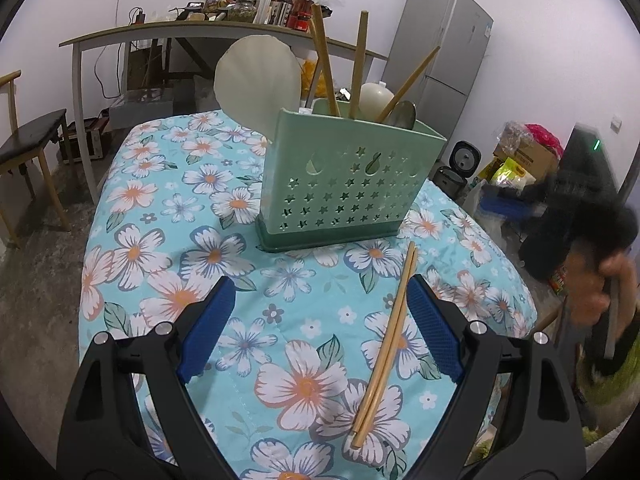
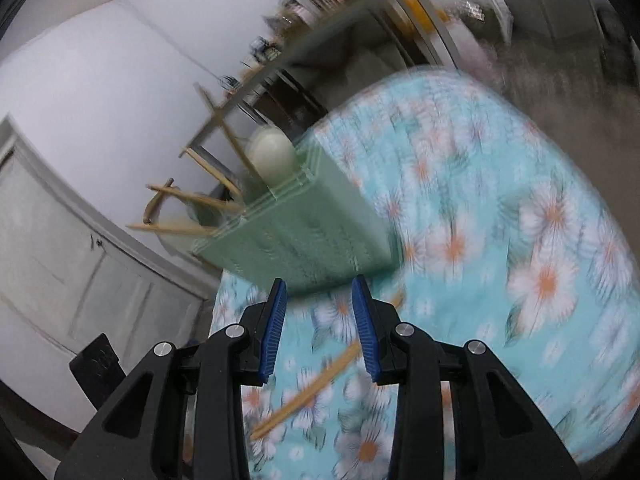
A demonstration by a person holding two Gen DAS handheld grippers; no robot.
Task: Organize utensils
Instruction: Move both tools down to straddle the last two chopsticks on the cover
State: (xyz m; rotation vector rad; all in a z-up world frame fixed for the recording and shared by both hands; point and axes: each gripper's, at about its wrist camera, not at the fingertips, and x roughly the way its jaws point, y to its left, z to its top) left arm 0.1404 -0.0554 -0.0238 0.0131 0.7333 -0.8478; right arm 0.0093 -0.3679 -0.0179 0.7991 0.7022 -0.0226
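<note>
- The left claw is wide open, with its two blue pads far apart, and it holds nothing.
- A pair of long light wooden chopsticks lies flat on the table with the blue flowered cloth. The pair is between the left claw's pads, just beside the right pad.
- The right claw is part open, with a small gap between its blue pads, and it holds nothing. Its picture is tilted and blurry.
- In the right wrist view the same chopsticks lie on the cloth under that claw.
- Farther back stands the green plastic utensil box with star holes, upright in the middle of the table.
- Wooden handles, a white spoon and a metal spoon stick up out of the box.
- A white shell-shaped plate stands at the box's far left.
- Far behind are a long desk and a grey fridge.
</note>
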